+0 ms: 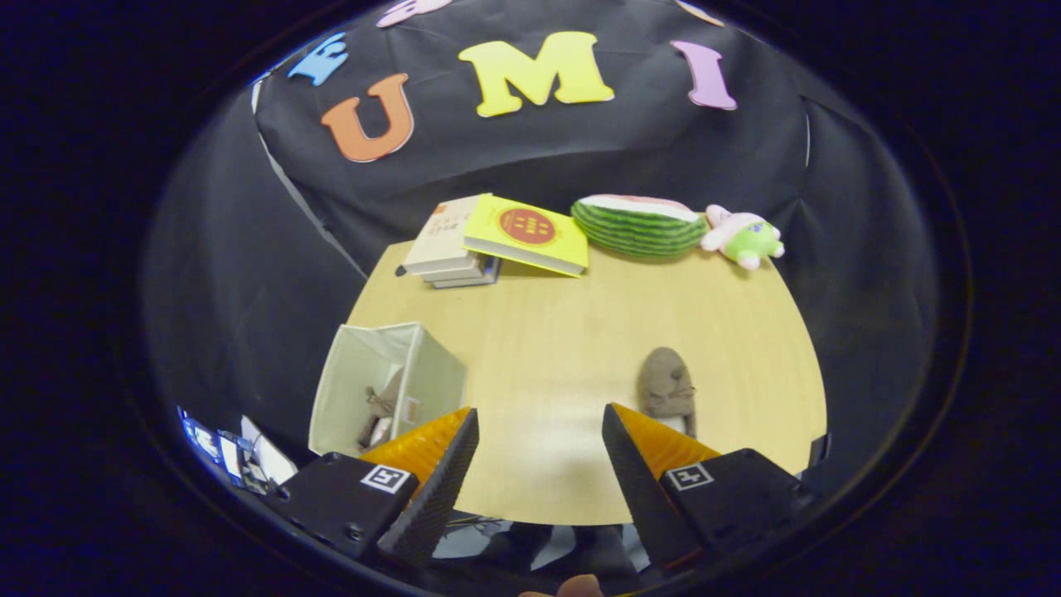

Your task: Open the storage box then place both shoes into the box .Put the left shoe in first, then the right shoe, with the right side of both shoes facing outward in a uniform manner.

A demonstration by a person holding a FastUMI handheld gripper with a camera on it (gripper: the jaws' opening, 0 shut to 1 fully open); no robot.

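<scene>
Your gripper is spread apart, holding nothing; the soft brown fabric shoe, lower right, looks light: pinch its collar.

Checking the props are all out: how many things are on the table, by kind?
Shoes: 2, one in the storage box, one just beyond the open gripper
Storage boxes: 1
Books: about 4, stacked
Watermelon toy: 1
Plush toy: 1
Total: about 9
</scene>
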